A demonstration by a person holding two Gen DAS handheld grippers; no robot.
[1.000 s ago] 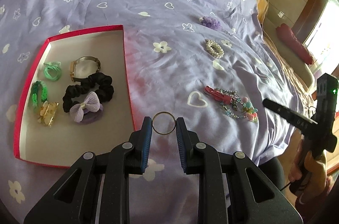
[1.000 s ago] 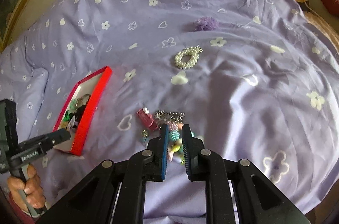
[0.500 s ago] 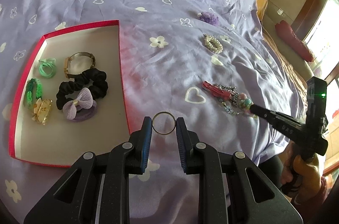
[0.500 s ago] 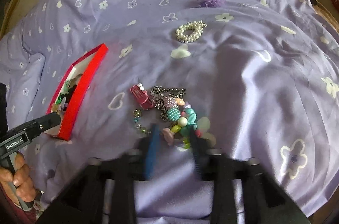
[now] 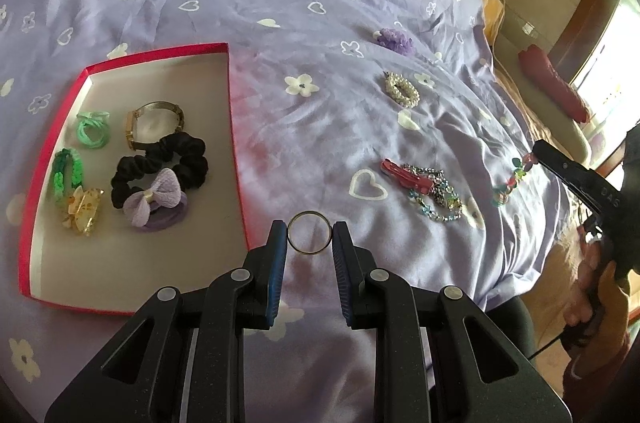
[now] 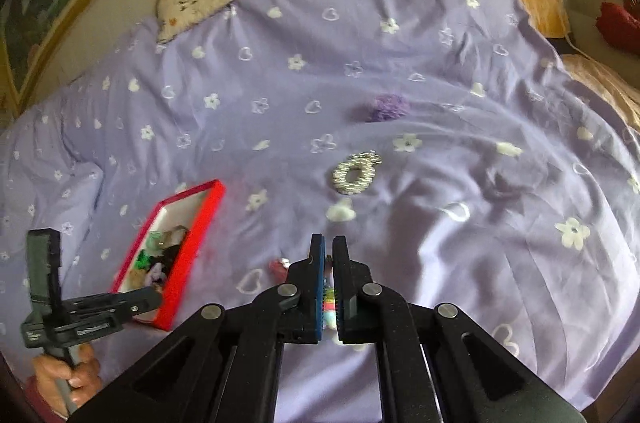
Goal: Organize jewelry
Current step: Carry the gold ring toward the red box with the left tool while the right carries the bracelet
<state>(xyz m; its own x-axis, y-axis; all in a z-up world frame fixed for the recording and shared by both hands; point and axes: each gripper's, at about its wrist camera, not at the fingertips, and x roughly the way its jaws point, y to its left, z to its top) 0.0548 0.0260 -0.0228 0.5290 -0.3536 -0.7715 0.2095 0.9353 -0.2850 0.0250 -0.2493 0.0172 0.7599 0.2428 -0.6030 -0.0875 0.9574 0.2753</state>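
A: Fingers first: the left gripper (image 5: pixel 310 243) pinches a thin ring (image 5: pixel 309 233) just beside the red box (image 5: pixel 236 159); the right gripper (image 6: pixel 328 255) is clamped on a colourful bead string (image 5: pixel 512 179), lifted off the bedspread (image 5: pixel 280 3).

B: Progress?

A: Roughly half, I'd judge. Scrunchie (image 5: pixel 160 163), watch (image 5: pixel 154 123) and bands are boxed. Pearl bracelet (image 5: pixel 402 91), purple flower (image 5: pixel 394 39) and chain (image 5: pixel 432 191) lie outside.

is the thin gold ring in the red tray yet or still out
Out. The ring is held upright between the left gripper's pads, just past the red tray's right wall, over the bedspread.
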